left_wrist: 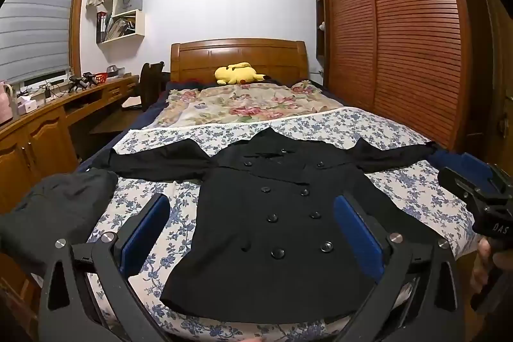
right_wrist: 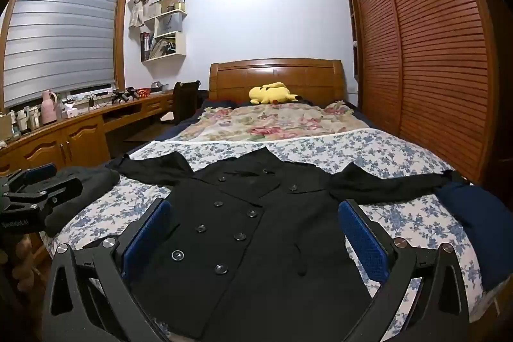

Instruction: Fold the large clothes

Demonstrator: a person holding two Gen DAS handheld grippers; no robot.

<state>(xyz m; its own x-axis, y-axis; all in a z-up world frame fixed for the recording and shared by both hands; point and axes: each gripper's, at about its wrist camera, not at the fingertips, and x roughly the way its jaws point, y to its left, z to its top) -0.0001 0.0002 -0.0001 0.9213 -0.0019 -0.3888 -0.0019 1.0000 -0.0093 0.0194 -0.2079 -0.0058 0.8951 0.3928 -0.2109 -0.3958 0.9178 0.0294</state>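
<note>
— What does your left wrist camera show?

— My left gripper (left_wrist: 251, 234) hangs over the foot of the bed (left_wrist: 413, 181) with its blue-padded fingers (left_wrist: 146, 233) spread wide and nothing between them. Beyond them the black coat (left_wrist: 272, 213) lies flat, front up and buttoned, on the blue-flowered sheet (left_wrist: 336, 124), collar toward the headboard (left_wrist: 239, 56) and both sleeves stretched out sideways. A second dark garment (left_wrist: 54, 213) sits bunched at the bed's left edge, just beside the coat's sleeve end. My right gripper (left_wrist: 481, 191) shows at the right edge, near the other sleeve end; from here I cannot tell how its jaws stand.

— And the right wrist camera?

— There my right gripper (right_wrist: 255, 237) is plainly spread too, holding nothing, hovering above the coat's (right_wrist: 288, 246) lower half. The coat's hem runs between the two blue pads (right_wrist: 362, 241). A navy cloth (right_wrist: 474, 213) lies at the bed's right edge, touching the right sleeve's cuff. My left gripper (right_wrist: 35, 191) appears at the left edge, in front of the bunched dark garment (right_wrist: 86, 185).

— Anything farther back?

— A rose-patterned quilt (right_wrist: 272, 124) and a yellow plush toy (right_wrist: 271, 93) by the headboard (right_wrist: 275, 76), a slatted wardrobe (right_wrist: 433, 53) on the right, a wooden desk (right_wrist: 80, 130) on the left.
</note>
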